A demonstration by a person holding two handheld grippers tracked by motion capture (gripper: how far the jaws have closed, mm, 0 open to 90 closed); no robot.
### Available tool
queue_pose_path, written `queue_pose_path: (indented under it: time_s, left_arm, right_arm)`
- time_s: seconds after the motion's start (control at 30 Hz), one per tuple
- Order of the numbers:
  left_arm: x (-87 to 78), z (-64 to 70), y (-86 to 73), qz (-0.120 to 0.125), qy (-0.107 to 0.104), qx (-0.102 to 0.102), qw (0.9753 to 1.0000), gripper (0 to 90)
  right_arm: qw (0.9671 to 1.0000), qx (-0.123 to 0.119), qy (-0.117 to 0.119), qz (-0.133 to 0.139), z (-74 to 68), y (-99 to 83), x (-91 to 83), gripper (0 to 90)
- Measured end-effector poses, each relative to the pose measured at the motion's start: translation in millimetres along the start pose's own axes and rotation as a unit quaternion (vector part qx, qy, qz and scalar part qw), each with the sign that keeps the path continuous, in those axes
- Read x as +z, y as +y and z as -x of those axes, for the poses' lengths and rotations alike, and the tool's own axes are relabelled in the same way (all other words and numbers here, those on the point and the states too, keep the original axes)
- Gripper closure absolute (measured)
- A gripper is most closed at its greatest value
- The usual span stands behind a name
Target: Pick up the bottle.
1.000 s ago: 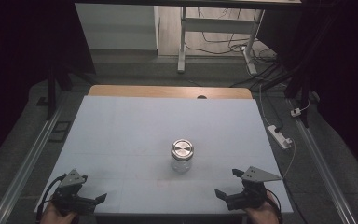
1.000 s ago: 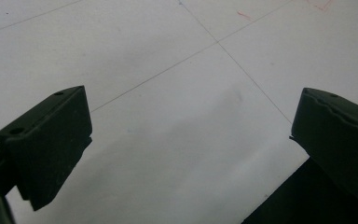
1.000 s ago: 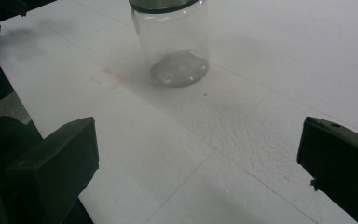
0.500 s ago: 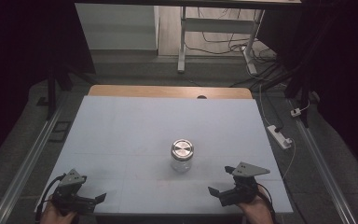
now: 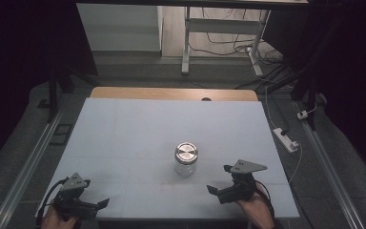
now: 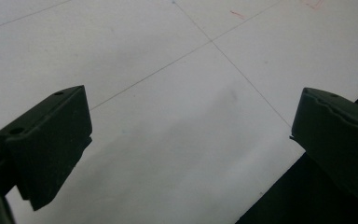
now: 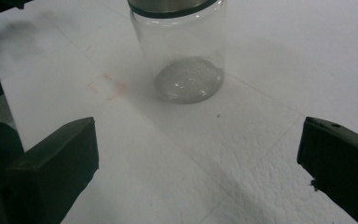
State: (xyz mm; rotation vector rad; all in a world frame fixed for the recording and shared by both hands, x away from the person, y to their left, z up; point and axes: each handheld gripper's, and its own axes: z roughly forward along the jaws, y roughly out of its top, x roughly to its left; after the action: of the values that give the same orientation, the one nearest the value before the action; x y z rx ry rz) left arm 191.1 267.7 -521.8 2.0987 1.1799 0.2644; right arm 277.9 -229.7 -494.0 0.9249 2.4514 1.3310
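Observation:
A clear glass jar (image 5: 186, 160) with a silver metal lid stands upright near the middle of the white table (image 5: 138, 133). My right gripper (image 5: 220, 179) is open a little to the jar's right and nearer the front edge, jaws turned toward it. In the right gripper view the jar (image 7: 184, 51) stands just ahead of the gripper (image 7: 198, 158), apart from both jaws, and looks empty. At the front left corner my left gripper (image 5: 101, 204) is open, with bare table between its jaws (image 6: 191, 135).
The table's front edge (image 6: 279, 186) runs close under the left gripper's right jaw. A power strip (image 5: 286, 139) lies on the floor off the right side. A desk frame (image 5: 186, 38) and cables stand beyond the far edge. Rails run along both sides.
My right gripper has moved left and a little forward toward the jar. The left gripper has barely shifted. The jar has stayed put.

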Motion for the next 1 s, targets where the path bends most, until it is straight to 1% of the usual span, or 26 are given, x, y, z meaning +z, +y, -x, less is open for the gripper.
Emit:
queue_pose_path:
  time_s: [0.17, 0.23, 0.27, 0.3, 0.4, 0.57, 0.63, 0.67, 0.7, 0.8, 0.87, 1.0]
  left_arm:
    - [0.0, -1.2, 0.2, 0.003, -0.006, 0.000, 1.0000, 0.0]
    - [-0.5, -3.1, 0.1, 0.005, -0.014, -0.002, 0.9999, 0.0]
    - [-0.7, -3.9, 0.0, 0.008, -0.017, -0.004, 0.9998, 0.0]
    - [-1.2, -4.7, -0.1, 0.010, -0.021, -0.004, 0.9997, 0.0]
    - [-1.6, -6.2, -0.2, 0.016, -0.031, -0.004, 0.9994, 0.0]
    - [-0.7, -7.1, 0.0, 0.015, -0.042, -0.005, 0.9990, 0.0]
    - [-0.7, -7.5, 0.0, 0.016, -0.046, -0.008, 0.9988, 0.0]
    - [-0.6, -7.8, -0.1, 0.015, -0.048, -0.009, 0.9987, 0.0]
    - [-0.4, -7.7, 0.0, 0.015, -0.048, -0.010, 0.9987, 0.0]
    - [-0.3, -7.0, 0.1, 0.014, -0.045, -0.005, 0.9989, 0.0]
    - [-0.5, -6.8, 0.0, 0.014, -0.044, -0.004, 0.9989, 0.0]
    - [-1.1, -7.4, -0.5, 0.018, -0.046, -0.006, 0.9988, 0.0]
  right_arm:
    - [1.0000, -0.001, -0.003, -0.003, 0.4, 4.4, 5.7, 0.0]
    - [1.0000, 0.002, -0.001, -0.005, 0.2, 6.8, 9.1, 0.0]
    - [0.9999, 0.002, 0.004, -0.011, -0.1, 9.2, 12.8, 0.0]
    - [0.9999, 0.002, 0.004, -0.011, -0.1, 9.2, 12.8, 0.0]
    - [0.9998, -0.001, 0.009, -0.016, -0.4, 14.3, 19.8, 0.0]
    - [0.9998, -0.008, 0.001, -0.018, -0.4, 19.2, 26.0, 0.0]
    - [0.9997, -0.011, -0.002, -0.020, -1.0, 22.6, 31.6, 0.0]
    - [0.9997, -0.011, -0.002, -0.020, -1.0, 22.6, 31.6, 0.0]
    - [0.9996, -0.015, -0.001, -0.023, -1.1, 24.5, 35.9, 0.0]
    - [0.9996, -0.015, 0.000, -0.025, -0.8, 26.6, 40.0, 0.0]
    - [0.9995, -0.020, 0.000, -0.026, -0.6, 30.7, 45.9, 0.0]
    - [0.9992, -0.028, 0.009, -0.029, 0.5, 34.0, 55.9, 0.0]
